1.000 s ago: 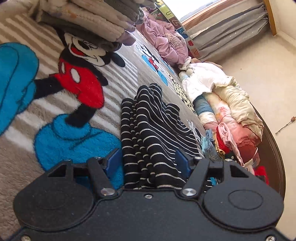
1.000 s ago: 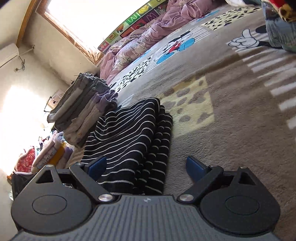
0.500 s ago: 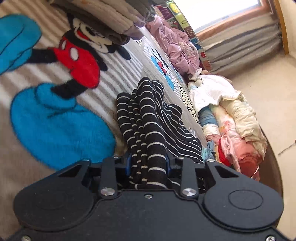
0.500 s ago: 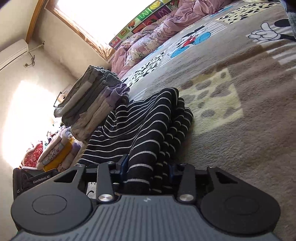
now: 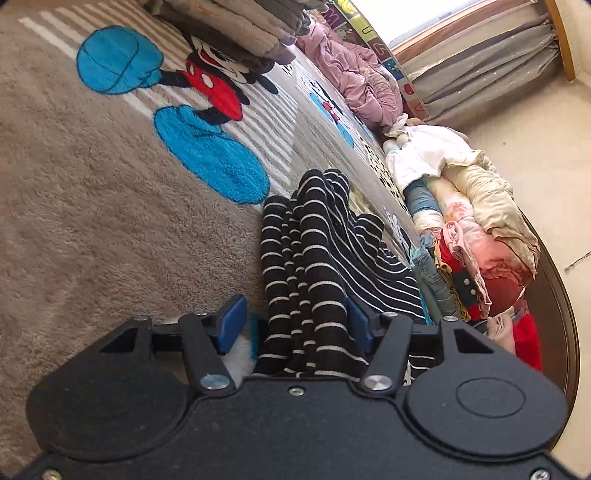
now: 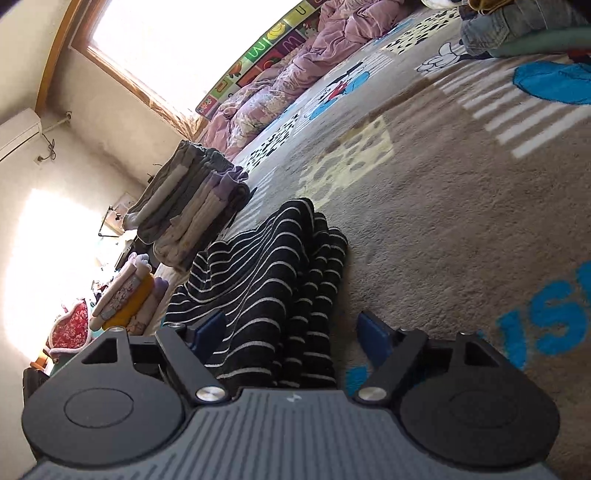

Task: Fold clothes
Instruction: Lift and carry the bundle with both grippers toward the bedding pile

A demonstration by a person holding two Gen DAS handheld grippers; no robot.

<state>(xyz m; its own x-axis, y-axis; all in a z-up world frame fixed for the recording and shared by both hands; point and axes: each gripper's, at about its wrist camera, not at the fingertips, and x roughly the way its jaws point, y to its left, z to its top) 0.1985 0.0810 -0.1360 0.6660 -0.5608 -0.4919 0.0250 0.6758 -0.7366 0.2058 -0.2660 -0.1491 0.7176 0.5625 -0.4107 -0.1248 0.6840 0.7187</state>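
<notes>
A black garment with thin white stripes (image 5: 317, 258) lies bunched in folds on the cartoon rug (image 5: 92, 221). Its near edge runs between the blue pads of my left gripper (image 5: 294, 324), whose jaws are opening; the left pad (image 5: 231, 323) stands clear of the cloth. In the right wrist view the same striped garment (image 6: 273, 280) reaches in between the pads of my right gripper (image 6: 291, 332). Those jaws are opening too, with the right pad (image 6: 373, 336) well off the cloth over bare rug.
A folded stack of grey and lilac clothes (image 6: 192, 210) stands beyond the garment, also seen as a stack (image 5: 236, 26) at the top of the left view. A heap of unfolded clothes (image 5: 472, 236) lines the rug's right edge. Pink bedding (image 6: 295, 70) lies under the window.
Both grippers shut on the striped garment's near edge, dragged it along the rug away from the folded stack, and have since spread their jaws apart again.
</notes>
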